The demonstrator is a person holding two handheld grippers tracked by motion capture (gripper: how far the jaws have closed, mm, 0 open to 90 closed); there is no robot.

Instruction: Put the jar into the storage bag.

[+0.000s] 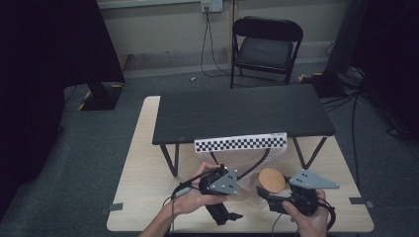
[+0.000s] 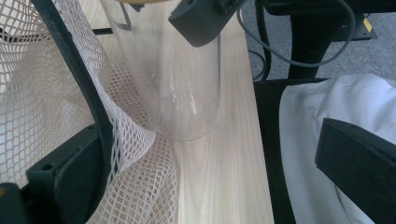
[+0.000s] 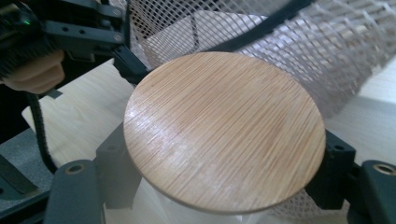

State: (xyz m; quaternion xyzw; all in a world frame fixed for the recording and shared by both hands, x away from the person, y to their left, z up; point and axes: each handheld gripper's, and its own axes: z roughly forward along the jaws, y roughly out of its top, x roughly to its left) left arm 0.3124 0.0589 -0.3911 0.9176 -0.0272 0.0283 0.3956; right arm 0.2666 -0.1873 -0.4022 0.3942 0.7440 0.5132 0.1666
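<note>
We are looking down on a wooden table with a black stand on it and a checkered strip along the stand's front edge. A person is holding a gripper in each hand. The right gripper is closing its jaws on a clear jar, just under its round bamboo lid; the jar is sitting near the table's front, right of centre, beside a white mesh bag. The left gripper is holding its jaws wide apart. The bag's black-edged rim is lying against one jaw, and we cannot tell whether that jaw is gripping it. White cloth is showing beyond the table edge.
</note>
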